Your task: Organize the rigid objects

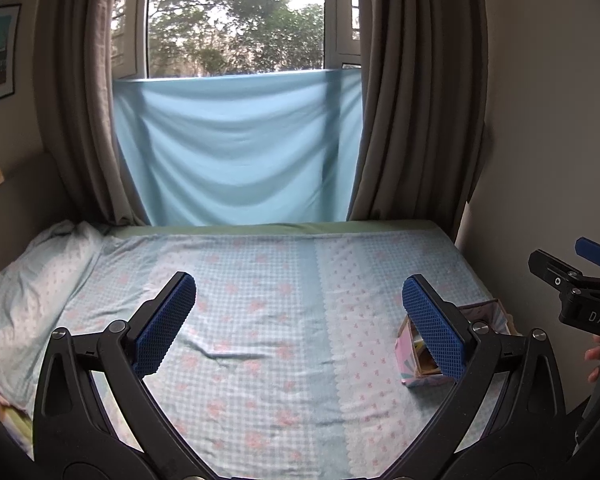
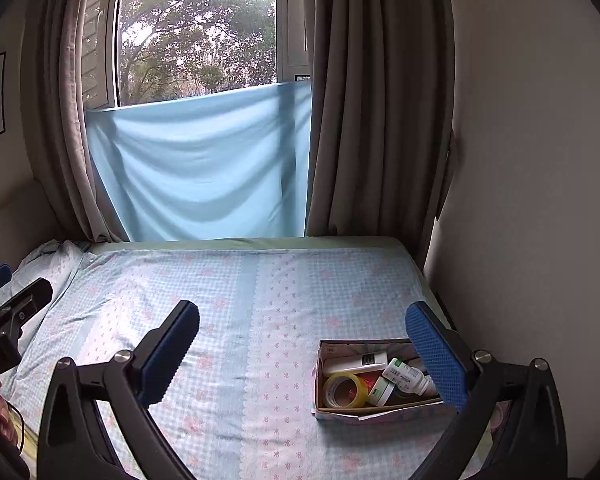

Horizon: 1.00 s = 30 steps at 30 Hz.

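As box [image 2: 380, 376] lies just under R gripper [image 2: 302, 344], R is nearer; both grippers spread, empty; L gripper [image 1: 299, 312] well left of box.

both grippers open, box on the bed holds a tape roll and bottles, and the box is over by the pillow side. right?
Not quite. The box sits on the bed by the bare wall, opposite the pillow; the right wrist view shows it. The rest holds: left gripper and right gripper open, tape roll and bottles inside.

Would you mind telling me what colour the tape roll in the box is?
Translucent yellow tape roll, lying in the box; clearest in the right wrist view.
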Motion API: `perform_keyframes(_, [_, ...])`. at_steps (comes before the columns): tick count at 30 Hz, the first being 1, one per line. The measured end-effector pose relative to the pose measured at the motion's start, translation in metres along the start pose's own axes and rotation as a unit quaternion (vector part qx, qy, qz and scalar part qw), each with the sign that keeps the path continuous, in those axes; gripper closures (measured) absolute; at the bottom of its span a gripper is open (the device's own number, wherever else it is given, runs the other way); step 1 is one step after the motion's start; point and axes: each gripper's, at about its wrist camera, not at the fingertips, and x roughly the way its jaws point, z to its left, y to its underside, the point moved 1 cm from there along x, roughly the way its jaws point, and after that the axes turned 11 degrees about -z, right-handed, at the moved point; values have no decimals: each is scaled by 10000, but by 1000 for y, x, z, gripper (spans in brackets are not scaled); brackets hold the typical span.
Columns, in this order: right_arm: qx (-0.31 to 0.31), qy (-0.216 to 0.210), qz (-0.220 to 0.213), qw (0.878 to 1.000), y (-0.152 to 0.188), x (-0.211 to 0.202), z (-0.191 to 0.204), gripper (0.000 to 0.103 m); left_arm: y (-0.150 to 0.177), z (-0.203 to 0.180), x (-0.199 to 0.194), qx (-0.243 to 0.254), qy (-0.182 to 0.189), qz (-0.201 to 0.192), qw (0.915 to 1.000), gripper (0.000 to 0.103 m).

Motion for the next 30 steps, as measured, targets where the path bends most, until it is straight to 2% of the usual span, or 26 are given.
perform_keyframes(30, [-14,-5,-88,10000,-7,3,8,0,0,0,2,-46,-39,-23,10000,0])
